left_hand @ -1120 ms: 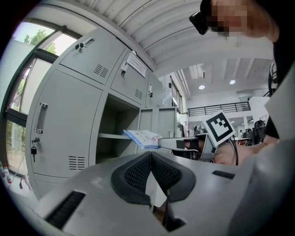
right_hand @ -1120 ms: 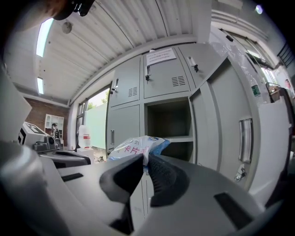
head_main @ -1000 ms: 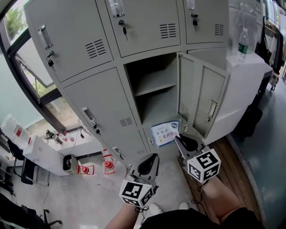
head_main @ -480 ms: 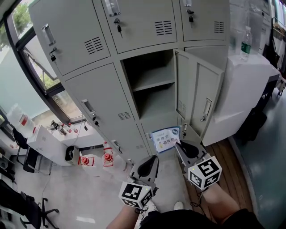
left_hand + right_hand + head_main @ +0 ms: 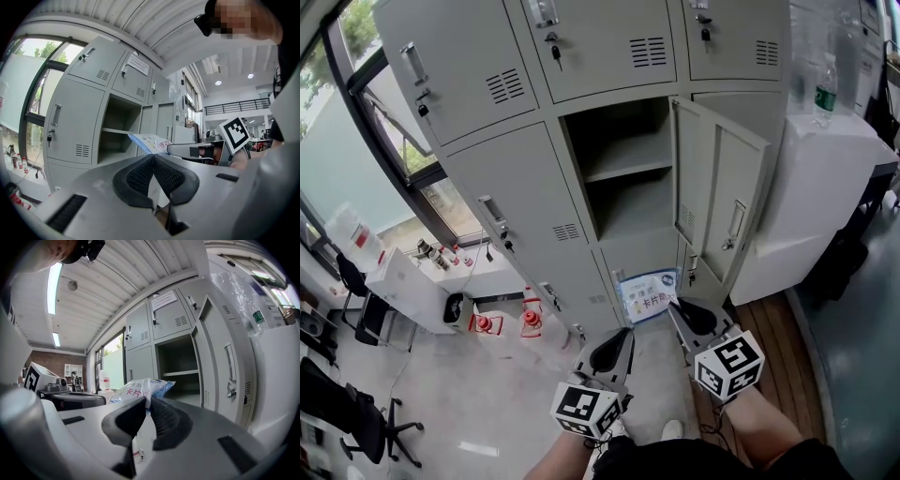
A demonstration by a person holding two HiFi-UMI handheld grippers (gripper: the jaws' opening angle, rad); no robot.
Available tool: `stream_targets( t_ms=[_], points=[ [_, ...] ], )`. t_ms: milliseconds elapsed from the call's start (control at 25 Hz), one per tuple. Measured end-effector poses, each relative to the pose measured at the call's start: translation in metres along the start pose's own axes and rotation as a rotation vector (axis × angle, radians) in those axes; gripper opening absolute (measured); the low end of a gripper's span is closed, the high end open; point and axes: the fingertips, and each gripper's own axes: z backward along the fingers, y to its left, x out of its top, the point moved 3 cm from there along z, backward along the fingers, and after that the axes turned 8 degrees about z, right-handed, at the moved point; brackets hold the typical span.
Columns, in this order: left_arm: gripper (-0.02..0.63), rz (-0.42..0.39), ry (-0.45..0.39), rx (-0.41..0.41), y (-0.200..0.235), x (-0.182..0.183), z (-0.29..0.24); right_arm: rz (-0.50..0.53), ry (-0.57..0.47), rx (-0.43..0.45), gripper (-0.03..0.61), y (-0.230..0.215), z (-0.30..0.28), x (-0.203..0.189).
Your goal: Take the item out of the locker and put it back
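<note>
The locker's middle compartment point(image 5: 628, 178) stands empty, its door point(image 5: 722, 206) swung out to the right. In front of it and below its opening, a blue-and-white printed plastic packet point(image 5: 645, 292) hangs out in the air with my right gripper point(image 5: 673, 302) shut on its near edge. The right gripper view shows the packet point(image 5: 140, 390) pinched at the jaw tips point(image 5: 146, 400), with the open compartment point(image 5: 180, 366) beyond. My left gripper point(image 5: 623, 333) is beside it to the left, shut with nothing in it point(image 5: 153, 157); the left gripper view also shows the packet point(image 5: 150, 142).
A white counter point(image 5: 825, 169) with a water bottle point(image 5: 827, 89) flanks the open door on the right. Closed locker doors with keys point(image 5: 502, 225) are to the left. Red-and-white bottles point(image 5: 525, 323), a white box point(image 5: 403, 291) and an office chair point(image 5: 356, 412) sit by the window.
Both grippers have drawn back from the locker and sunk a little. The packet stays in the right gripper and has come along with it.
</note>
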Motion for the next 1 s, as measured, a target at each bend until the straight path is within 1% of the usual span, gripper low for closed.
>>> stream_targets(
  t_ms=[80, 240, 600, 840, 1000],
  points=[
    [0.015, 0.003, 0.005, 0.004, -0.001, 0.001, 0.002, -0.001, -0.005, 0.003, 0.084, 0.001, 0.000, 0.001],
    [0.015, -0.015, -0.021, 0.005, 0.002, 0.005, 0.004, 0.001, -0.011, 0.006, 0.084, 0.004, -0.001, 0.004],
    [0.015, 0.000, -0.002, -0.017, 0.011, 0.012, 0.003, 0.005, -0.006, -0.009, 0.084, 0.006, -0.013, 0.009],
    [0.015, -0.011, -0.024, -0.037, 0.028, 0.019, 0.000, -0.007, -0.001, -0.029, 0.084, 0.008, -0.032, 0.010],
    [0.015, -0.011, -0.019, -0.050, 0.044, 0.024, -0.001, -0.010, 0.004, -0.041, 0.084, 0.011, -0.048, 0.013]
  ],
)
